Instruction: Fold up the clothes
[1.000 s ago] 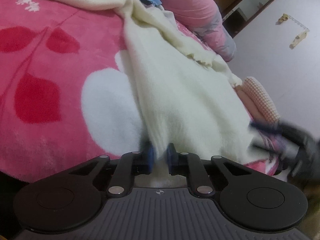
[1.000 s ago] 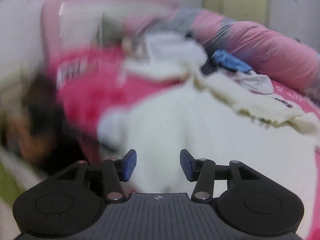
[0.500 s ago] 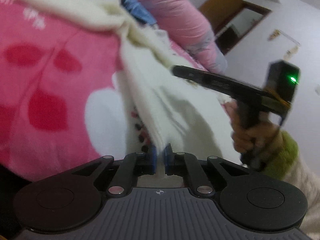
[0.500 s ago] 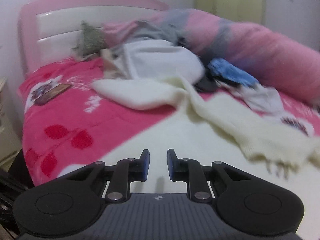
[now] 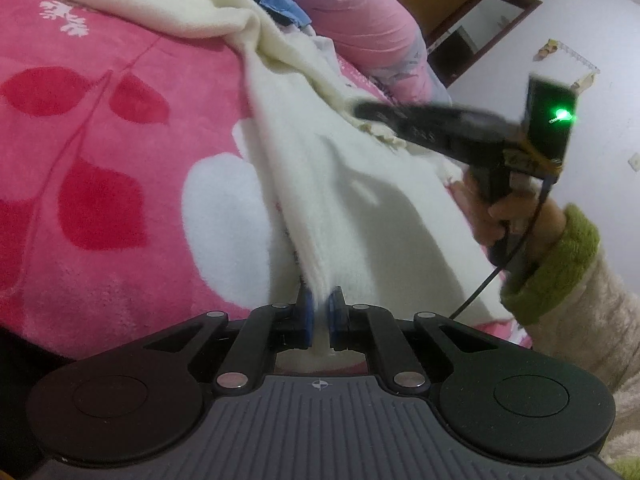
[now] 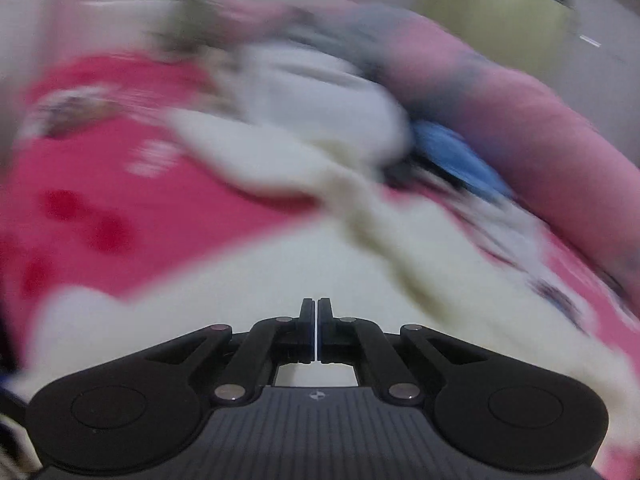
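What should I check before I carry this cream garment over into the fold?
1. Left gripper hold: ok, shut on an edge of the cream garment.
2. Right gripper hold: cannot tell. It is shut, but its own view is blurred, and in the left wrist view its tip lies at the frayed edge without showing a pinch.
3. Cloth between the grippers: not ok, bunched in loose folds.
4. Landing area on the pink blanket: ok, bare to the left of the garment.
5. Cable from the right hand: not ok, hanging over the garment.
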